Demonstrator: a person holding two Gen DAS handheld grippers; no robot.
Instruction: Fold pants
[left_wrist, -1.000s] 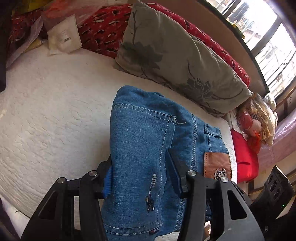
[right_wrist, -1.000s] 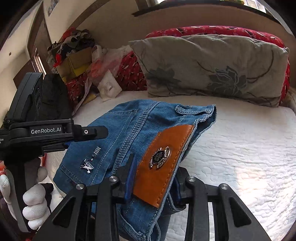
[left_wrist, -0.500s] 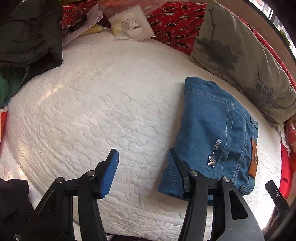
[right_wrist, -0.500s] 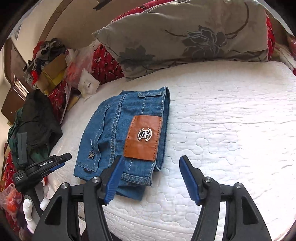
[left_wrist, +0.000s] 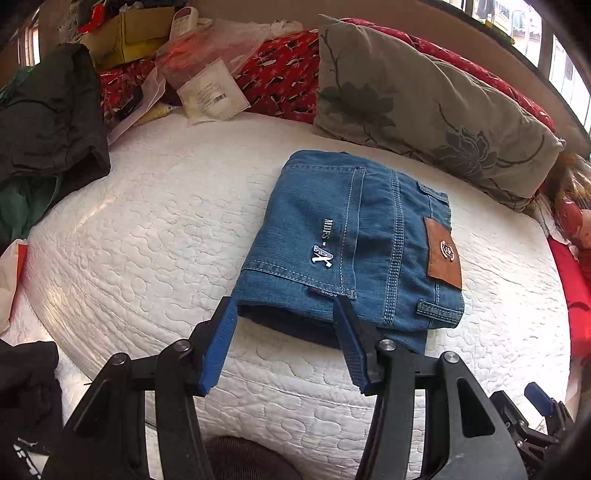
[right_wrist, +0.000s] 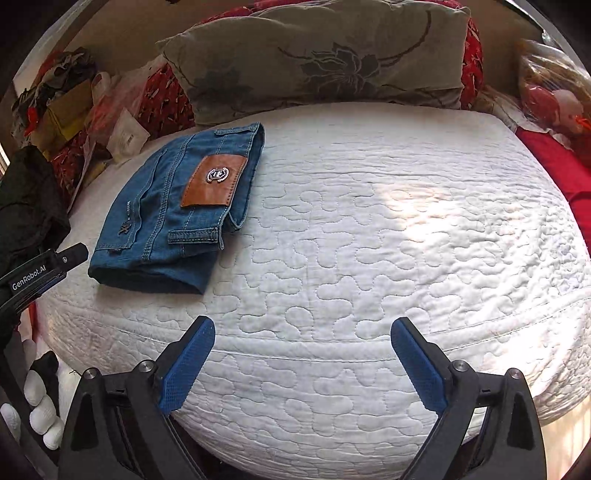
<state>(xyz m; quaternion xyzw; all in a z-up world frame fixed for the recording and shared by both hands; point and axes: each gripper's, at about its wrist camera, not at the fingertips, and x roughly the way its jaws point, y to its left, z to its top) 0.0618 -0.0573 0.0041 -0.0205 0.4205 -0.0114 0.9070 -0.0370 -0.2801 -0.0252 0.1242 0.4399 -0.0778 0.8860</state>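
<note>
Both my tongs are free and tilted downward.

My left tongs (left_wrist: 284, 306) stand partly apart, the blue pads (left_wrist: 218, 347) pressing on nothing. My right tongs (right_wrist: 303, 332) are opening wide with nothing between the pads (right_wrist: 186, 369). In the right wrist view, my white-gloved left hand (right_wrist: 38, 406) grips the left handle low at the frame's edge.

Bright daylight, sharp focus; sunlit glare patch on mattress (right_wrist: 424, 206) ahead of the right gripper's jaws, strong fisheye bending, dark vignetted corners.
</note>
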